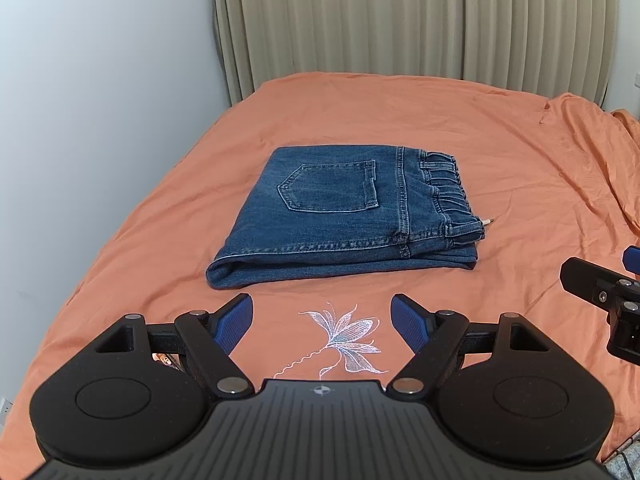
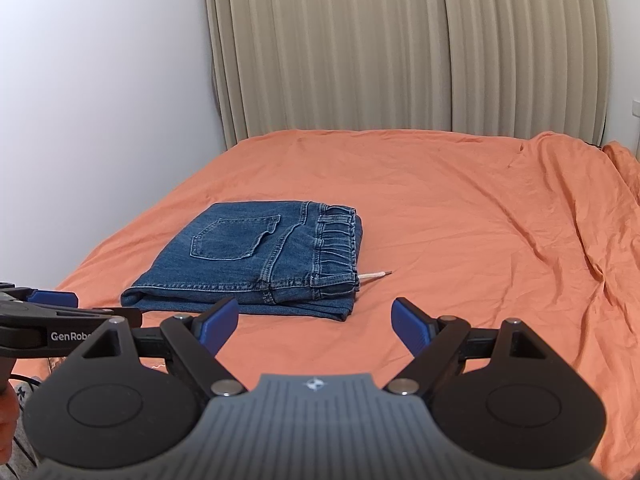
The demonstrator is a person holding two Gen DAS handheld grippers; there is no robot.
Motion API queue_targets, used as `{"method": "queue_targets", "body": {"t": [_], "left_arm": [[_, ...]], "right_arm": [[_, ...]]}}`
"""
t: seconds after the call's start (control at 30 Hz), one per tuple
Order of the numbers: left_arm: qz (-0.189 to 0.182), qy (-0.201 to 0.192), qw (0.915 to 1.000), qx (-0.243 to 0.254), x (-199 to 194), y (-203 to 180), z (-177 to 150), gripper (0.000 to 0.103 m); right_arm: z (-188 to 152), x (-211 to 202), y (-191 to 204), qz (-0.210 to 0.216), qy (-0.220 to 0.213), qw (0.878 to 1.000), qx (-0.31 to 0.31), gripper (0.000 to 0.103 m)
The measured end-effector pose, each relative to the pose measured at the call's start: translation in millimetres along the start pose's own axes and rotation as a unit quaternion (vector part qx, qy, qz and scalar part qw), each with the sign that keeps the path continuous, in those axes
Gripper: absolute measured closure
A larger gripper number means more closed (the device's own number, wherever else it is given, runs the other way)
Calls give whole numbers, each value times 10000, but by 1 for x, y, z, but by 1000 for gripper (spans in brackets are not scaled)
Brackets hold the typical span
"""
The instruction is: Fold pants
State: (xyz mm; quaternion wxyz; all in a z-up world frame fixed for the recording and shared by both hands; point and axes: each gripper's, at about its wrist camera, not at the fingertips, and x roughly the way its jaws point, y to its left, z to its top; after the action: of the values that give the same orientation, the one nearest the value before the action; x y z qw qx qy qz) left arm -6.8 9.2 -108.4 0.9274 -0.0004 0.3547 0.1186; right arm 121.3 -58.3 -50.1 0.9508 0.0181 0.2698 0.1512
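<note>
Ahead of both pairs of spread jaws lie the pants (image 1: 336, 208) — heavy blue denim, matt, coarse-woven, with paler raised stitching and a gathered elastic waistband. They rest on the bedsheet (image 1: 500, 184), a soft orange cloth, faintly creased, with a pale embroidered flower (image 1: 344, 338) between the left gripper's (image 1: 322, 320) jaws. That gripper is matt black plastic with shiny metal pins; its pads (image 1: 234, 322) are ribbed blue rubber — the right gripper (image 2: 316, 320) alike. Behind hang dull beige pleated curtains (image 2: 400, 48).
</note>
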Motion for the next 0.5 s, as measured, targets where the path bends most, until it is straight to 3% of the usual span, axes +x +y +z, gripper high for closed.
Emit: {"method": "queue_targets", "body": {"t": [0.5], "left_arm": [[-17, -44, 10000, 3, -6, -2, 1, 11]], "right_arm": [[1, -4, 2, 3, -62, 10000, -10, 23]]}}
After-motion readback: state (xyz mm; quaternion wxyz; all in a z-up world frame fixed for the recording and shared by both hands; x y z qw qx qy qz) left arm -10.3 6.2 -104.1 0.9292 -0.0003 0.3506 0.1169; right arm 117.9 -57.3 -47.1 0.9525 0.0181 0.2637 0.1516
